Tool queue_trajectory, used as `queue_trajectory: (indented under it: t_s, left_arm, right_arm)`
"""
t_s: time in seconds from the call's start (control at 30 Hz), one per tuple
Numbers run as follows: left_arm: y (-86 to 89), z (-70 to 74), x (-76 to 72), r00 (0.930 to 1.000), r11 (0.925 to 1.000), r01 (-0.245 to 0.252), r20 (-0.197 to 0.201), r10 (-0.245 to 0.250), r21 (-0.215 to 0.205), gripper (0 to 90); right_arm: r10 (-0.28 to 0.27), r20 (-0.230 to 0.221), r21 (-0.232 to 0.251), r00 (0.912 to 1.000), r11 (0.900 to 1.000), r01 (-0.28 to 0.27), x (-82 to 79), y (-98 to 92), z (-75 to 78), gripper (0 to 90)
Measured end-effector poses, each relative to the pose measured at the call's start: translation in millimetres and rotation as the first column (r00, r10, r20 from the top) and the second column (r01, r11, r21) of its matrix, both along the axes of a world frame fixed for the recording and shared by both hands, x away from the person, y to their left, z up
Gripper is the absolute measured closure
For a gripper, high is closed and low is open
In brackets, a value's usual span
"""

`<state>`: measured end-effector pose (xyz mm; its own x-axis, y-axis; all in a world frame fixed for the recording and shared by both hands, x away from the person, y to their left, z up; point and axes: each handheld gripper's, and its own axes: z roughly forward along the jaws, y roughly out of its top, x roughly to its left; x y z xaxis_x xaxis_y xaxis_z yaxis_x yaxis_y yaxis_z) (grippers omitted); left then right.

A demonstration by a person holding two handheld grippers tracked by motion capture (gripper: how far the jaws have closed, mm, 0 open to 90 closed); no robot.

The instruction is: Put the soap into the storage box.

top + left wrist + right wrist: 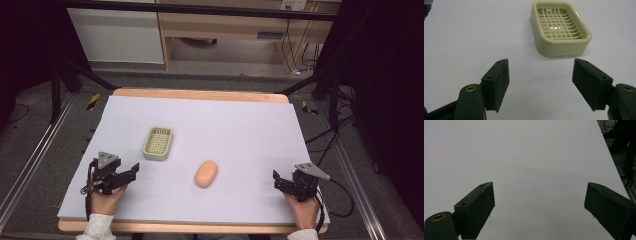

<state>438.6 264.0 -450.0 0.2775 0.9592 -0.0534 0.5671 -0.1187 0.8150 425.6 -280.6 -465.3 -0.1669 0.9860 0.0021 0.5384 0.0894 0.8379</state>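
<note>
White tabletop (240,130) carries a soap dish (158,143) toward its left edge and a soap bar (206,173), probably soap, near centre. Left gripper (134,170) and right gripper (276,176): jaws wide, empty. Approach bar squarely.

**Both grippers held low, jaws spread**

The left gripper (131,171) sat in the person's left hand (106,199), its jaws wide apart and gripping nothing, pointed forward and inward. The right gripper (276,179), held in the right hand (303,206), also stood with jaws spread and empty, aimed inward toward its partner. White sleeve cuffs (97,226) covered both wrists.
</note>
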Motion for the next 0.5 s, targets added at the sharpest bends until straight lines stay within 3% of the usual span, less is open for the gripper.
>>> queue_trajectory:
  t_s: [0.17,0.5]
  left_arm:
    - [-8.3,3.2,-4.2,0.9995,0.9997,0.023,0.021,-0.022,-0.006,30.6]
    - [-26.7,6.1,-8.3,0.9967,0.9969,0.076,0.028,-0.076,0.021,30.4]
  right_arm:
    - [0.025,-0.007,0.002,0.9997,1.0,-0.025,-1.4,5.2,-0.2,9.6]
    - [0.009,-0.014,0.014,0.9999,1.0,-0.009,-1.1,2.8,-0.2,8.6]
